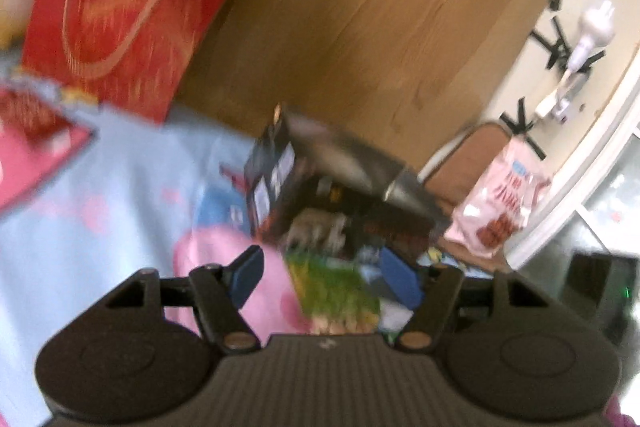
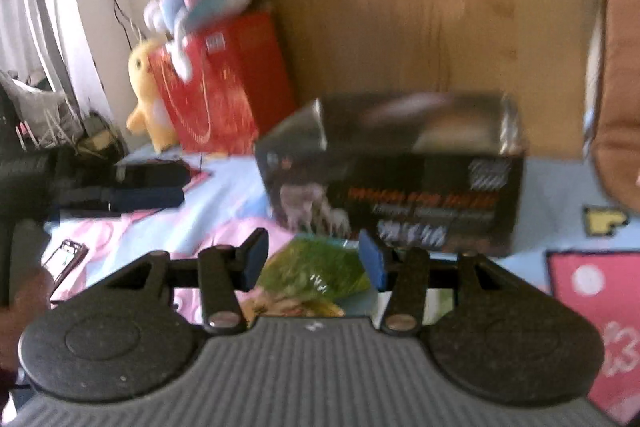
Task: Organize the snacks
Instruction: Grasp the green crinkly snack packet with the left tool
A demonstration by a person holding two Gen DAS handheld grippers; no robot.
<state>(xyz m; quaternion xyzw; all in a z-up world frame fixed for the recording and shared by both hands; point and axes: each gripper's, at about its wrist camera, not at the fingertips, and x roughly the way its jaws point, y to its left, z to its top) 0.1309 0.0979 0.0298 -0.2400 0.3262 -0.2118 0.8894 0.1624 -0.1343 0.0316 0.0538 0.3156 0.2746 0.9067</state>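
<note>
left gripper (image 1: 320, 277): half open, empty | right gripper (image 2: 314, 259): half open, empty | green snack packet (image 2: 316, 273): just ahead, between both grippers' fingers, before black box (image 2: 400, 179)

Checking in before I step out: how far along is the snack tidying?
Nothing looks sorted yet. The black box stands on the bed sheet with the green snack packet lying in front of it. In hand: nothing; the left hand-held gripper and right hand-held gripper are both open, framing the green packet. Left: that packet and the pink snack bag by the headboard.
</note>
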